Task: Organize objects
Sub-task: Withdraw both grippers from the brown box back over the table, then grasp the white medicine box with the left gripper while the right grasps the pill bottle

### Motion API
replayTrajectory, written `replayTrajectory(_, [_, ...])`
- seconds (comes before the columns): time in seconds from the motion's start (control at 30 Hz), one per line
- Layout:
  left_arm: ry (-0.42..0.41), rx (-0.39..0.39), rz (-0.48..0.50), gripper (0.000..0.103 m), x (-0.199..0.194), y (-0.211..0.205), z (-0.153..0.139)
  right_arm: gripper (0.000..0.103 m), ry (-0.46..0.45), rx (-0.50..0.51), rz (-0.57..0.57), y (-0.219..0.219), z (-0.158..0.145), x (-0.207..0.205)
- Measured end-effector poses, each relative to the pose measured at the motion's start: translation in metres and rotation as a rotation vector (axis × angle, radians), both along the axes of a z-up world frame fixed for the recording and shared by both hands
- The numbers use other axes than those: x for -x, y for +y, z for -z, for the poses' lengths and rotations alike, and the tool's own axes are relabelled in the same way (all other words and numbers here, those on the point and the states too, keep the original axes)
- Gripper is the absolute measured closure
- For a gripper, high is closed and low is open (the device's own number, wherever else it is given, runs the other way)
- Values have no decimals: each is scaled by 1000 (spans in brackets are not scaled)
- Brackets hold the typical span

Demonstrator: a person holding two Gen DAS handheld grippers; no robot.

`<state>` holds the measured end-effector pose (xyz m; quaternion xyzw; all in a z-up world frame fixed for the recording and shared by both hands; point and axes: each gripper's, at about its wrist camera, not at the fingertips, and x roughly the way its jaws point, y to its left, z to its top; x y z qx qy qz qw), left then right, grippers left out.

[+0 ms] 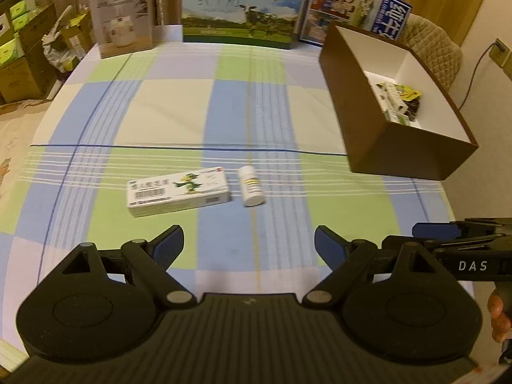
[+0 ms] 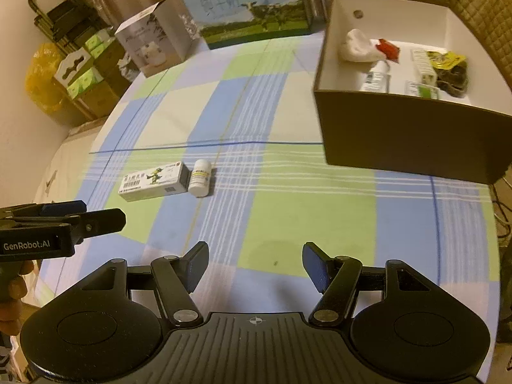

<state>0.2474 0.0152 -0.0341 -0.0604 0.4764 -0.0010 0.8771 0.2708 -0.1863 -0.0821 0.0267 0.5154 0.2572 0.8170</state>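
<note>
A white medicine box [image 1: 179, 192] with a green cartoon figure lies flat on the checked tablecloth; it also shows in the right wrist view [image 2: 153, 181]. A small white pill bottle [image 1: 251, 185] lies on its side just right of it, also seen from the right wrist [image 2: 200, 181]. A brown open box [image 1: 396, 147] with a white inside stands at the right [image 2: 409, 134] and holds several small items. My left gripper [image 1: 249, 246] is open and empty, short of the box and bottle. My right gripper [image 2: 254, 265] is open and empty, to their right.
Three printed cartons [image 1: 243, 6] stand along the table's far edge. Stacked cardboard boxes [image 1: 22, 51] sit on the floor at the left. A quilted chair back [image 1: 435, 48] rises behind the brown box. The table edge curves close on the left.
</note>
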Motion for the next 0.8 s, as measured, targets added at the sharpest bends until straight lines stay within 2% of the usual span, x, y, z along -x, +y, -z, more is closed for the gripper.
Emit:
replayTrajectory(0.23, [1,-12,-19,17,-1,21,7,41,10,13,-4,15,7,-2])
replayTrajectory(0.53, [28,-44,9,17,-12,43,27,41,31,19,20,33,19,-9])
replayTrajectory(0.8, [23,-126,109,17,-26,60,46,41,58,26,78,36,28,-16])
